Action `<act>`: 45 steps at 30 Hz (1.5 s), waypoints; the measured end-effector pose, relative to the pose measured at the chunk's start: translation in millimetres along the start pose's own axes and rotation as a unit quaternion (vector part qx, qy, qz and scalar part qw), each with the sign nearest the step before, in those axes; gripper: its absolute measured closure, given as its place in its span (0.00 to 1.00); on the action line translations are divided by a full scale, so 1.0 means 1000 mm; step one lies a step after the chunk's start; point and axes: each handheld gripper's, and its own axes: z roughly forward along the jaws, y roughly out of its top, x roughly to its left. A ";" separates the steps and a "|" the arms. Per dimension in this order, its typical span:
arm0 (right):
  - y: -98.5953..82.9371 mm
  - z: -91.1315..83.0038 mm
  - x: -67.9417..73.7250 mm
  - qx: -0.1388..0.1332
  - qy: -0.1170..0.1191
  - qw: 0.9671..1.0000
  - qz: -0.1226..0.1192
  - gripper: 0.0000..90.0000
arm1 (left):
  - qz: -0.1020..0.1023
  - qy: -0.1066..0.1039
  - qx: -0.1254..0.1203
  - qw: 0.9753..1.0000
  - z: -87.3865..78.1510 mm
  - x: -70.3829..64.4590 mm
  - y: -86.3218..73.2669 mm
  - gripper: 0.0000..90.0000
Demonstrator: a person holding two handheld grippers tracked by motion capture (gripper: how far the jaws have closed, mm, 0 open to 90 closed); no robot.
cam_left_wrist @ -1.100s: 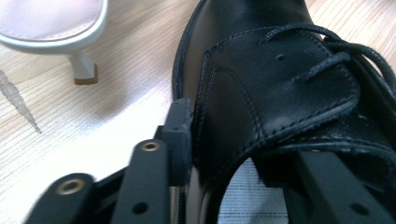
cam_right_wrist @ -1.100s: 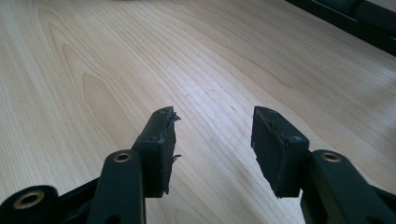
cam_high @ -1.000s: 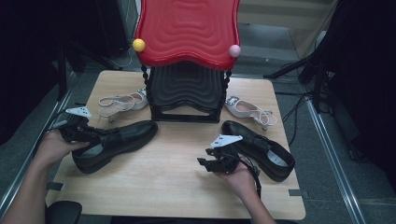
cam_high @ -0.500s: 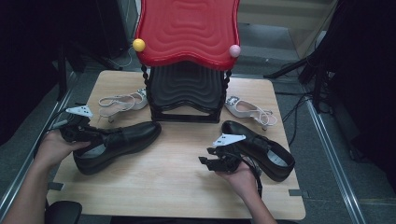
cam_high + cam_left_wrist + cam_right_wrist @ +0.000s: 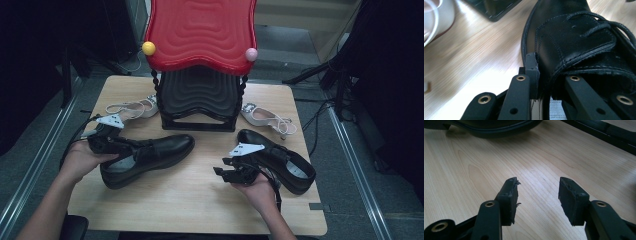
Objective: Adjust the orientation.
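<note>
A black lace-up shoe (image 5: 150, 155) lies at the left of the wooden table (image 5: 200, 200), toe pointing right. My left gripper (image 5: 102, 142) is shut on its heel collar. In the left gripper view, the gripper (image 5: 544, 82) has one jaw outside the leather of this shoe (image 5: 574, 37) and the other inside. A second black shoe (image 5: 280, 160) lies at the right. My right gripper (image 5: 225, 172) hovers just left of it, open. In the right gripper view, the gripper (image 5: 537, 195) has bare wood between its jaws, and the first shoe's sole (image 5: 494, 127) lies farther off.
A red-topped shoe rack (image 5: 200, 30) with a black lower shelf (image 5: 200, 95) stands at the back centre of the table. A white sandal (image 5: 132, 107) lies to the left of the rack and another (image 5: 265, 117) to the right. Metal rails run along both sides of the table.
The left gripper has slid the left black shoe to the right, toward the table's middle. The right gripper has barely moved and stays open.
</note>
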 end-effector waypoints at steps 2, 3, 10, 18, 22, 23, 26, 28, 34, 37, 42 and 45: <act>0.000 0.000 0.000 0.001 -0.001 1.000 0.001 0.57 | 0.002 0.000 -0.003 1.000 0.004 -0.006 0.006 0.90; 0.000 0.000 0.000 0.001 -0.001 1.000 0.003 0.57 | 0.002 0.002 -0.007 1.000 0.007 -0.010 0.009 0.90; 0.000 -0.004 -0.001 -0.009 -0.002 1.000 0.006 0.57 | -0.009 0.008 -0.002 1.000 0.037 -0.031 0.030 0.91; 0.000 -0.005 0.000 -0.011 -0.001 1.000 0.004 0.57 | -0.031 0.002 -0.003 1.000 0.066 -0.051 0.043 0.91; 0.000 -0.005 0.000 -0.012 -0.002 1.000 0.003 0.57 | -0.039 0.011 -0.002 0.999 0.081 -0.062 0.045 0.89; 0.000 -0.005 0.000 -0.013 -0.001 1.000 0.003 0.57 | -0.040 0.010 0.001 0.999 0.085 -0.064 0.044 0.89; 0.000 -0.006 0.000 -0.016 -0.004 1.000 0.002 0.57 | -0.054 0.014 -0.008 0.998 0.093 -0.067 0.042 0.89; 0.001 -0.005 0.000 -0.015 -0.003 1.000 0.004 0.58 | -0.057 0.016 -0.011 0.998 0.096 -0.070 0.043 0.88; 0.002 -0.002 0.002 -0.013 -0.004 1.000 -0.003 0.58 | -0.057 0.002 -0.014 0.998 0.100 -0.072 0.044 0.83; 0.002 0.000 0.002 -0.009 -0.004 1.000 -0.002 0.58 | -0.066 -0.017 -0.004 0.998 0.099 -0.068 0.044 0.73; 0.002 -0.001 0.002 -0.010 -0.005 1.000 -0.002 0.58 | -0.066 -0.052 0.001 0.996 0.088 -0.062 0.044 0.61; 0.002 -0.001 0.001 -0.009 -0.005 1.000 -0.001 0.59 | -0.056 -0.054 -0.002 0.997 0.077 -0.062 0.043 0.58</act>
